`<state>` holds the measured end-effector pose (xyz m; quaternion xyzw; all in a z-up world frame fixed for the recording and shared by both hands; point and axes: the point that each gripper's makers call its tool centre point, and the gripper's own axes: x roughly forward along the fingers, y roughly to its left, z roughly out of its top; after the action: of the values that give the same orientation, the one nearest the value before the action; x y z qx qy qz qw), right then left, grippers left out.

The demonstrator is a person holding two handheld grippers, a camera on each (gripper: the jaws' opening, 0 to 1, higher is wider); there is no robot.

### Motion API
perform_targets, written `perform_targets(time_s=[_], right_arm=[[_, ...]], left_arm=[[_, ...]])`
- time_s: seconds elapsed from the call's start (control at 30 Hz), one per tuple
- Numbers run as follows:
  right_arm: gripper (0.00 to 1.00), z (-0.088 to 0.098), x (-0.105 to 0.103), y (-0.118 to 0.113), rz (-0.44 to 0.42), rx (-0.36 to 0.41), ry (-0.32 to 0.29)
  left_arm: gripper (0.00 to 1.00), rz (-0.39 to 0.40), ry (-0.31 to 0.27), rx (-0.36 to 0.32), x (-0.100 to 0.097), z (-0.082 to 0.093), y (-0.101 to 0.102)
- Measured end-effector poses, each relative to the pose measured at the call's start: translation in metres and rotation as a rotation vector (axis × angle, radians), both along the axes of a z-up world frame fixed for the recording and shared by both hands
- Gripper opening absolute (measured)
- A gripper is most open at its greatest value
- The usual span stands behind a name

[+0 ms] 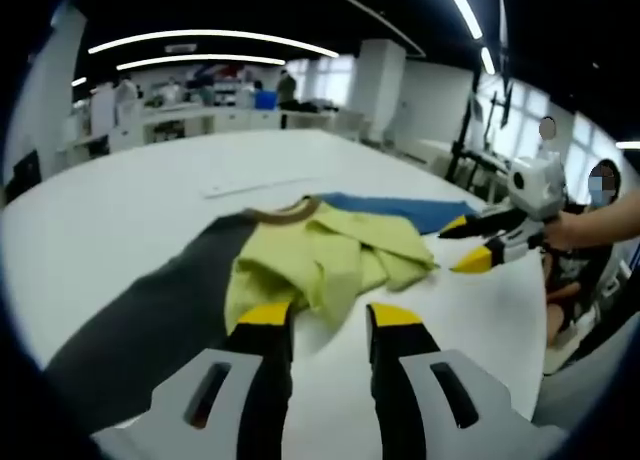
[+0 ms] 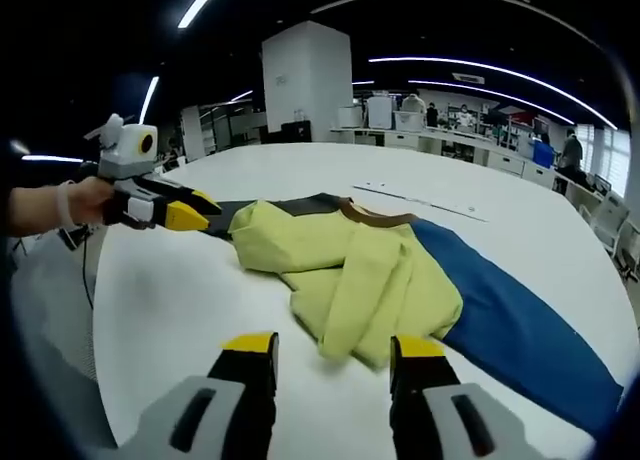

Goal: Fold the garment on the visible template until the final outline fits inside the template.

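Note:
A crumpled yellow-green garment (image 1: 320,252) (image 2: 350,270) with a brown collar (image 1: 290,213) (image 2: 375,216) lies bunched on the white table (image 1: 120,215). Under it runs a flat band, dark grey (image 1: 150,315) (image 2: 290,206) at one end and blue (image 1: 400,210) (image 2: 520,330) at the other. My left gripper (image 1: 330,320) (image 2: 198,209) is open at the garment's near hem, holding nothing. My right gripper (image 2: 334,348) (image 1: 464,244) is open just short of the opposite side, also with nothing between its jaws. A hand (image 1: 590,225) (image 2: 50,205) holds each gripper.
A thin pale sheet (image 1: 255,187) (image 2: 420,200) lies flat on the table beyond the garment. The table's rounded edge (image 1: 500,380) (image 2: 95,360) runs close behind both grippers. Desks, a white pillar (image 2: 305,80) and people stand far behind.

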<state>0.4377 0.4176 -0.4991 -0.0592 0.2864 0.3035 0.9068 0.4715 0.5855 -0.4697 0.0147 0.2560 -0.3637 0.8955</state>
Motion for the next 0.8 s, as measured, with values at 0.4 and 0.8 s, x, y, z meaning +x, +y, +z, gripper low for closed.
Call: perform_targets(time_s=[0.4,0.8], right_arm=[[0.28,-0.016,0.005,0.005,-0.008,-0.038,0.003],[0.17,-0.02,0.009,0.0,-0.034,-0.047,0.015]], left_arm=[[0.19,0.0,0.035,0.032,0.011,-0.022,-0.009],[0.1,0.014,0.05,0.019,0.014,-0.028,-0.012]])
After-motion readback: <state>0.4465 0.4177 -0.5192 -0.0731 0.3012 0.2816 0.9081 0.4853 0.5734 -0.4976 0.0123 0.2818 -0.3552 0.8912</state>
